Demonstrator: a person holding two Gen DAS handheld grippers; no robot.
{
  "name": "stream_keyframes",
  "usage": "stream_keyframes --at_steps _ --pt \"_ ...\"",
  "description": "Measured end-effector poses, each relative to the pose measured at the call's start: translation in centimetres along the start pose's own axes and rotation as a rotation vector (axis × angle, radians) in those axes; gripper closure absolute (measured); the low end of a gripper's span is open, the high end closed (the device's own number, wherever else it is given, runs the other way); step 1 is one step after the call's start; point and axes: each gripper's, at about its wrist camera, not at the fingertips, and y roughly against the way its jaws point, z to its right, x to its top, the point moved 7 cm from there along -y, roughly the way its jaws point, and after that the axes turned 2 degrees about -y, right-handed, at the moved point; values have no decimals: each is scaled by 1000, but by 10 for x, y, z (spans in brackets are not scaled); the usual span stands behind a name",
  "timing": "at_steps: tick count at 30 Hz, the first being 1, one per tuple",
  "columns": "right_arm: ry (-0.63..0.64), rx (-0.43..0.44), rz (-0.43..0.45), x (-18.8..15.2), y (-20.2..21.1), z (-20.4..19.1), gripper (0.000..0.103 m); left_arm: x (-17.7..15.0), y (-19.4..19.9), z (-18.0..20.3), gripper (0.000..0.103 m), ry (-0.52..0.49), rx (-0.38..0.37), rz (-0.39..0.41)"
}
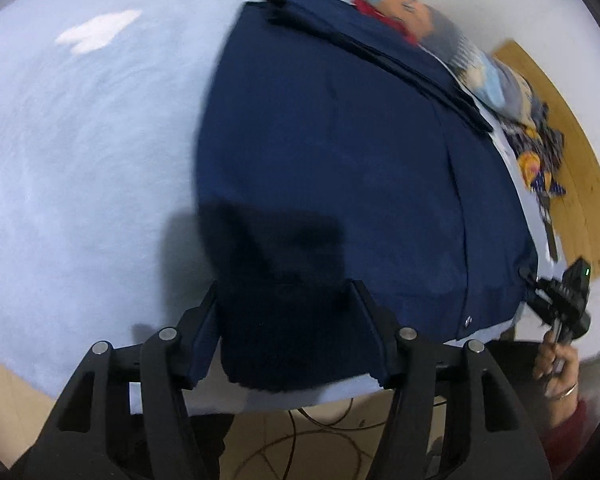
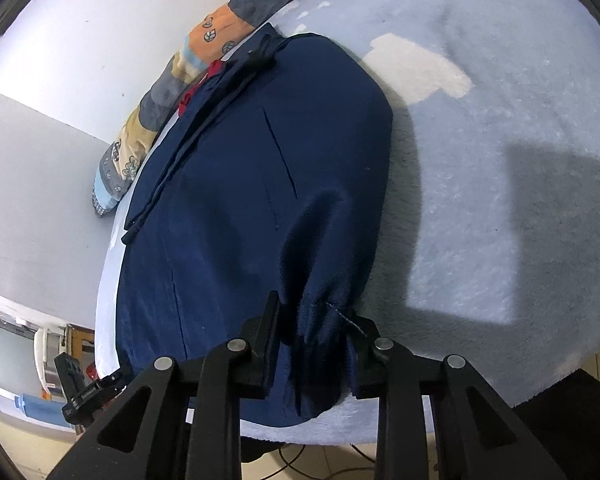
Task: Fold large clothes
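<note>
A large navy blue jacket (image 1: 340,152) lies spread on a light blue fleece-covered surface (image 1: 80,160), its dark collar at the far end. My left gripper (image 1: 286,308) is open, its fingers straddling the jacket's near hem without pinching it. In the right wrist view the same jacket (image 2: 228,184) lies flat, and my right gripper (image 2: 314,328) is shut on a bunched fold of its near edge, lifted slightly off the fleece (image 2: 480,200). The right gripper also shows in the left wrist view (image 1: 560,300) at the jacket's right edge, held by a hand.
A patchwork quilt (image 2: 172,76) lies rolled along the far side of the jacket, next to a white wall (image 2: 60,80). Cables (image 1: 300,440) lie on the floor below the near edge. A wooden floor (image 1: 572,160) shows at right.
</note>
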Motion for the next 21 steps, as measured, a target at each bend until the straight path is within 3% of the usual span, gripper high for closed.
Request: stream_keyframes --at_steps 3,6,8,10,11,12,13,15,21 --pt "2 3 -1 0 0 0 74 8 -8 1 40 3 29 14" --pt "-7 -1 -8 0 -2 3 71 8 -13 8 17 -8 15 24" --pt "-23 0 -16 0 -6 4 68 4 -19 17 18 -97 98 27" --pt "-9 0 -17 0 -8 3 69 3 -18 20 25 -127 135 42" --pt "21 -14 -18 1 -8 0 71 6 -15 16 40 -119 146 58" --pt "41 -23 -15 0 -7 -3 75 7 -10 12 63 -103 144 75" --pt "54 -29 -12 0 -6 -5 76 8 -6 10 77 -81 132 97" --pt "64 -21 0 0 -3 -8 77 9 3 5 78 -30 65 115" --pt "78 -30 4 0 -2 -10 74 8 -1 -5 77 -13 50 93"
